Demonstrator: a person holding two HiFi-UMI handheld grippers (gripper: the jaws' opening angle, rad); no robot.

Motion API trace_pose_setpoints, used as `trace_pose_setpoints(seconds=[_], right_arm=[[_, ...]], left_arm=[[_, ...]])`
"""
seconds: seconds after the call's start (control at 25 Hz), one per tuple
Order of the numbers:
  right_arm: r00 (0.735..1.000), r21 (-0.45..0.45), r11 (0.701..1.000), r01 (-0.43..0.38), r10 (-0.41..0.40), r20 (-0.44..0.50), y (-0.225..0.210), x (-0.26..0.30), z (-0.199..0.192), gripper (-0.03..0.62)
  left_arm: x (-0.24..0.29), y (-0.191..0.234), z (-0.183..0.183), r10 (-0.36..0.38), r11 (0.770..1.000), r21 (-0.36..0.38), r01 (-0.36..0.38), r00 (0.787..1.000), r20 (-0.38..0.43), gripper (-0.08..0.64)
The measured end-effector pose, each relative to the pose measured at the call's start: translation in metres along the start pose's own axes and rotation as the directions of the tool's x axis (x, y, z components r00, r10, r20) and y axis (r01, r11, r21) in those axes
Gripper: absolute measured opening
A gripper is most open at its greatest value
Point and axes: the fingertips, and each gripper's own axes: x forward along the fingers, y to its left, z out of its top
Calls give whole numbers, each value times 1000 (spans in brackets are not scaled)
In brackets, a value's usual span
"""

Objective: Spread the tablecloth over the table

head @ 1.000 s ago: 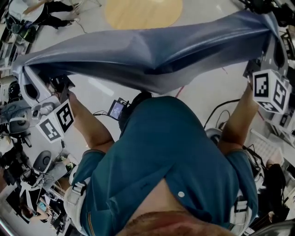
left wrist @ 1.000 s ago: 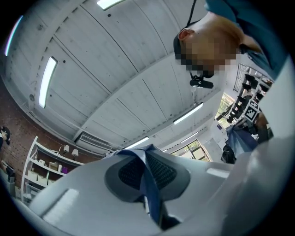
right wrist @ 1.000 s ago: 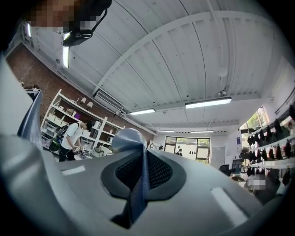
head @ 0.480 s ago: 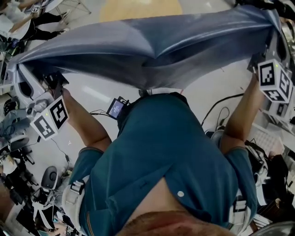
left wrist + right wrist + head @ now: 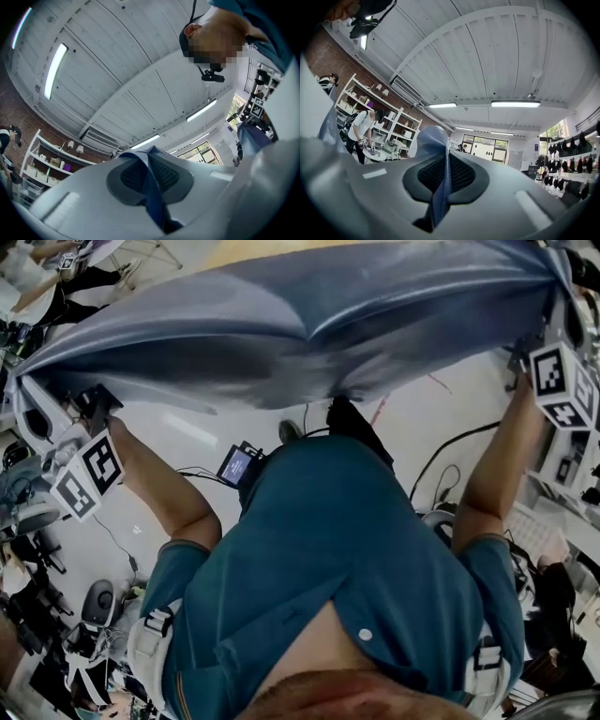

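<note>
The blue-grey tablecloth (image 5: 309,334) hangs stretched in the air in front of me, billowing between both grippers. My left gripper (image 5: 26,388) is shut on its left corner, with the marker cube (image 5: 89,474) below it. My right gripper (image 5: 555,273) is shut on the right corner, above its own cube (image 5: 562,385). In the left gripper view a fold of blue cloth (image 5: 153,187) is pinched between the shut jaws of the left gripper (image 5: 150,157). The right gripper view shows the right gripper (image 5: 446,161) clamping a thin blue fold (image 5: 429,138). The cloth hides nearly all of the round wooden table (image 5: 246,251).
Cables (image 5: 441,451) and a small screen device (image 5: 236,463) lie on the pale floor by my feet. Equipment clutter lines the left side (image 5: 37,521) and the right side (image 5: 562,540). A person (image 5: 361,133) stands by shelves in the right gripper view.
Both grippers have carried the cloth forward, up the picture, so it now covers almost all of the wooden table. The cloth billows more and its hanging middle has lifted.
</note>
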Motion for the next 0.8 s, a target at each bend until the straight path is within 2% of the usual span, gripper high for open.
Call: trace_pose_setpoints(seconds=[0.2, 0.44, 0.64, 0.8], right_arm=[[1000, 33, 999, -10, 10, 0, -50, 49, -25, 11], [995, 87, 991, -99, 99, 8, -87, 139, -64, 11], [987, 122, 980, -157, 159, -6, -119, 212, -108, 11], [979, 136, 970, -202, 205, -7, -122, 255, -125, 11]], left_arm=[[24, -30, -8, 42, 999, 36, -40, 998, -43, 2], [75, -78, -35, 101, 991, 99, -91, 990, -102, 2], [104, -105, -66, 192, 972, 167, -164, 968, -164, 2], [118, -110, -84, 249, 955, 215, -204, 946, -208, 2]])
